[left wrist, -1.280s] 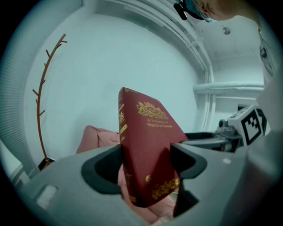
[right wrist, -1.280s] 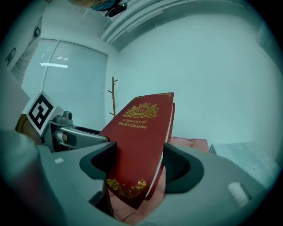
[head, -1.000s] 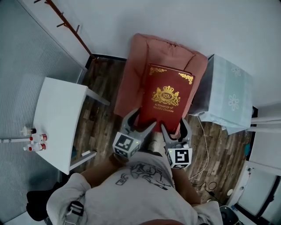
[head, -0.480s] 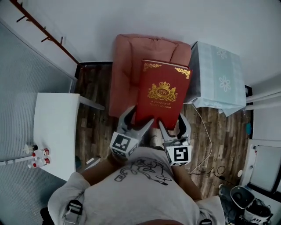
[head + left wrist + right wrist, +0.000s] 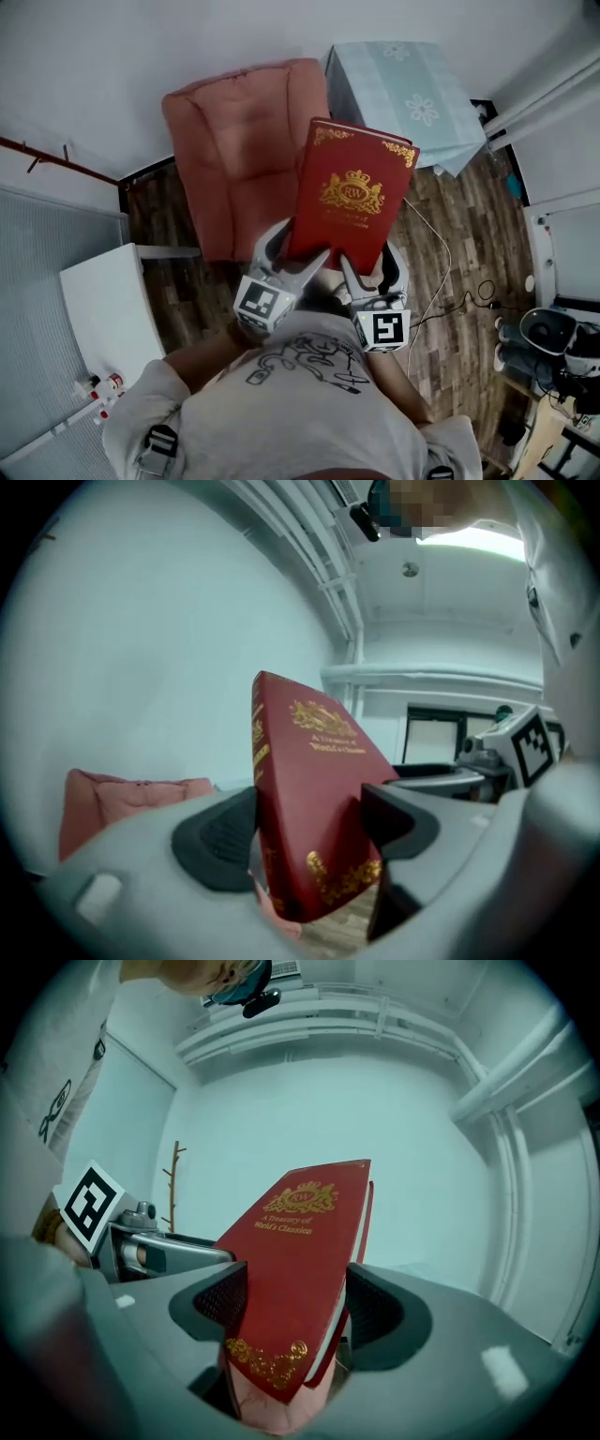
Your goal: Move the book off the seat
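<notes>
book point(image 5: 349, 202): It is red with gold print. It is up in the air, tilted, with its front cover facing the head camera. It does not touch the seat.
left gripper point(image 5: 295, 261): It is closed on the bottom left part of the book, with one jaw on the front cover and one on the back.
right gripper point(image 5: 373, 272): It pinches the bottom right part of the book the same way.
why two grips: The book looks big and heavy, so a grip on each side likely keeps it from twisting or slipping.
seat point(image 5: 239, 141): It is pink and soft. It sits behind and to the left of the book, and nothing lies on it.
table point(image 5: 403, 94): It has a pale blue cloth and stands just beside the seat, on the right. It looks like a good place to put the book.
worktop point(image 5: 103, 309): It is white and well apart, on the left, with small bottles point(image 5: 103, 384) at its near end.
floor point(image 5: 459, 328): It is wood, with a thin cable point(image 5: 441, 272) on the right.
task: The lift looks done. The book has not been set down yet.
watch out: Only the bottom edge is held, so the top could tip.
</notes>
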A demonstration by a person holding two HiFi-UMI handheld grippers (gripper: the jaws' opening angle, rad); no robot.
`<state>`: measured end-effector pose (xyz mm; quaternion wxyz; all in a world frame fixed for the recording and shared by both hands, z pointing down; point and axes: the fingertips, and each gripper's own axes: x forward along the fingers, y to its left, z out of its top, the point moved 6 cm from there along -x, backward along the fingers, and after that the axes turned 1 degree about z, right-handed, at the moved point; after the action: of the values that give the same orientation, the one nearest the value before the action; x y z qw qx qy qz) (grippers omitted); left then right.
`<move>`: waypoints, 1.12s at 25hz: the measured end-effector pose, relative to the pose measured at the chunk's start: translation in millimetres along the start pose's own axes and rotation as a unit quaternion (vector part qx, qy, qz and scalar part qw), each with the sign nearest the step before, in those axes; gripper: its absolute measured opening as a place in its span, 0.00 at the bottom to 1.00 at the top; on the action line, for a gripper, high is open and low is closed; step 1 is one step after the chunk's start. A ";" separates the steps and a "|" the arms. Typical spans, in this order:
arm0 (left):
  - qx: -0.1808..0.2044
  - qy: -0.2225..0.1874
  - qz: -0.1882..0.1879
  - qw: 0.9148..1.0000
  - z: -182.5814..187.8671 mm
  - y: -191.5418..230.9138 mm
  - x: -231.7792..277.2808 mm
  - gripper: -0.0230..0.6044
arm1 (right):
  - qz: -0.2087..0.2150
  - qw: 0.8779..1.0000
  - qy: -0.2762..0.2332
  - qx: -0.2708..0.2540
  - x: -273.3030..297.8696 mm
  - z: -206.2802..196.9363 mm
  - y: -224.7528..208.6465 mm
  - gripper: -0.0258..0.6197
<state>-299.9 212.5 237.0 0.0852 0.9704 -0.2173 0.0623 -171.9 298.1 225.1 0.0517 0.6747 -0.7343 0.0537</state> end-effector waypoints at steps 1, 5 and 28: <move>0.001 0.001 -0.018 1.000 0.3 -10.2 9.5 0.58 | -0.022 1.000 -0.001 0.004 -10.3 -2.2 -9.1 0.56; 0.003 0.011 -0.078 0.997 -0.5 -69.6 56.2 0.58 | -0.098 0.995 -0.009 0.017 -62.1 -8.5 -60.8 0.56; 0.026 0.017 -0.185 0.982 -9.4 -303.1 231.5 0.58 | -0.203 0.979 -0.005 0.031 -239.3 -41.3 -276.8 0.56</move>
<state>38.2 389.2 240.8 0.0736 0.9945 -0.0311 0.0680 124.2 516.8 233.0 0.0366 0.8114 -0.5800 0.0615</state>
